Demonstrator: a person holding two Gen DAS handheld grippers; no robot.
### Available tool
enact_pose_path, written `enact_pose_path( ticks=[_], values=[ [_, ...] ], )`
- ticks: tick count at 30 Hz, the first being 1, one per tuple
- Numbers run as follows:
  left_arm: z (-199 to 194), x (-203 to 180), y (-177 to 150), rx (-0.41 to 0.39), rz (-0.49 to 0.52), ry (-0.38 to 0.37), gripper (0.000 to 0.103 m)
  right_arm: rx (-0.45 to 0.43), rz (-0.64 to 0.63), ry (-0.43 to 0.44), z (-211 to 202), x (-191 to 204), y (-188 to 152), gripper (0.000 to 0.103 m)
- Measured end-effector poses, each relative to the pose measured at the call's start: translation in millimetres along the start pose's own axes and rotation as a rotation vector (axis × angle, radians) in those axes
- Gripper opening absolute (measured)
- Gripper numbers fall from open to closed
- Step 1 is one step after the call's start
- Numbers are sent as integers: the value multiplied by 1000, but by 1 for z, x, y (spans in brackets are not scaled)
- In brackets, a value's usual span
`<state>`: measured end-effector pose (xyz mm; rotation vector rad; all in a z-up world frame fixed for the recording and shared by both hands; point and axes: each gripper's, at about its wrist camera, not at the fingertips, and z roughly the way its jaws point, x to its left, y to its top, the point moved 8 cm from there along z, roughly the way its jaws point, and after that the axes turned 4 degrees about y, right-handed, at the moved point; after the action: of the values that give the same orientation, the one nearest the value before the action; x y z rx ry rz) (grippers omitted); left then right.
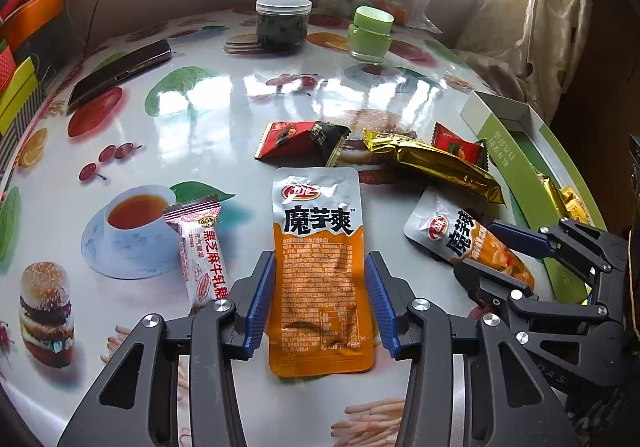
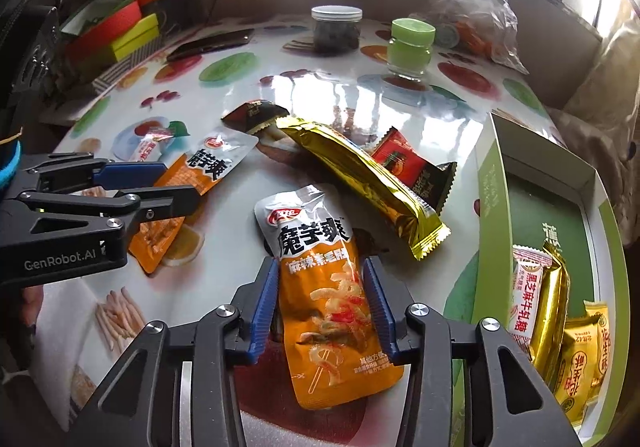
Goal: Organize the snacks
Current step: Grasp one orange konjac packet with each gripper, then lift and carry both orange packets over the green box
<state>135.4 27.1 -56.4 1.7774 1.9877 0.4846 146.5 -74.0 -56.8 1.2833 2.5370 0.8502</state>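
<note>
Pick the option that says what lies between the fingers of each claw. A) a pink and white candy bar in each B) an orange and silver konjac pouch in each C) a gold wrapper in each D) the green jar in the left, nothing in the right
B: the left claw brackets one orange and silver pouch, and the right claw brackets a second pouch, each seen in its own wrist view.

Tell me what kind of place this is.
Probably a home living or dining room: a table under a glossy food-print cover, a curtained window behind it, and household bits like a phone and lidded jar.
</note>
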Motion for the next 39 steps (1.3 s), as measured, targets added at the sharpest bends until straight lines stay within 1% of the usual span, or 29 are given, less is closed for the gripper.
enact_pose_path(
  ticks=[8,18,23,34,39],
  values=[
    [-7,-5,0,-15,3,-14,46,-16,40,7,-7,-2,-5,41],
    [-18,-15,0,-31,25,-29,46,-55,77,13,-23,-4,-5,40],
    [-25,-20,3,-47,40,-37,46,-83,119,11,-34,-10,-6,40],
    [-41,-46,13,-78,87,-68,46,-150,191,-23,-68,-32,-6,40],
    [-46,-61,18,-89,109,-85,46,-163,201,-42,-77,-39,-6,40]
  ],
)
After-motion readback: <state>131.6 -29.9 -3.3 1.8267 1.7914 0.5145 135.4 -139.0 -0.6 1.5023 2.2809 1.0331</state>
